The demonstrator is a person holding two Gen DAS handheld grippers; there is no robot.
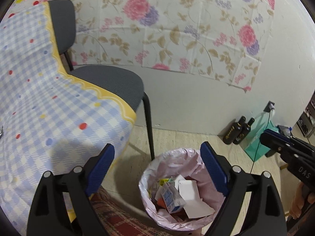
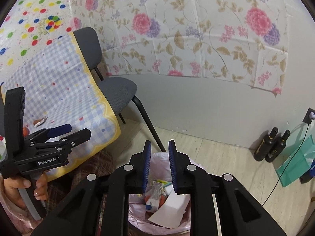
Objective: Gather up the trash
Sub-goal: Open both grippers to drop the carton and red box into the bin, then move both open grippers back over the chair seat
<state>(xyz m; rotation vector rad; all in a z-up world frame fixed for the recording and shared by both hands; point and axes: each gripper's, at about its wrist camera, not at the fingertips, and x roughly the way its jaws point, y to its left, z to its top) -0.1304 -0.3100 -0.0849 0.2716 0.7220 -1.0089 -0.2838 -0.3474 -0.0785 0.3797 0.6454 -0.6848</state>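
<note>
- Pale tiled floor (image 1: 196,137) under a grey wall hung with a floral sheet of pink and purple blooms (image 2: 196,29).
- Table draped in a blue-and-white checked cloth with a yellow scalloped edge and coloured dots (image 1: 49,98), standing left of the bin; a small crumpled silver wrapper (image 2: 40,122) lies on it.
- Grey upholstered chair with black metal legs (image 1: 110,80), pushed up to the table's far side.
- Round waste bin lined with a pale pink plastic bag (image 1: 149,169), on the floor near the table corner and the chair leg. Contents: a small blue-and-white drink carton (image 1: 171,198), a white sheet of folded paper (image 1: 194,198), and other colourful scraps too jumbled to name.
- Left gripper (image 1: 157,169), black with blue ribbed pads: jaws wide apart, nothing between them, held above the bin's near-left rim.
- Right gripper (image 2: 159,165), same make: jaws slightly apart, a narrow gap with nothing gripped, poised directly over the bin's mouth.
- A hand (image 2: 17,186) grips the left gripper's handle, seen from the right wrist view.
- Two dark bottles with gold lettering (image 2: 269,147), side by side against the wall.
- Teal paper bag (image 2: 295,163) beside the bottles, a black cable (image 2: 291,163) trailing across it from a wall socket (image 2: 310,116).
</note>
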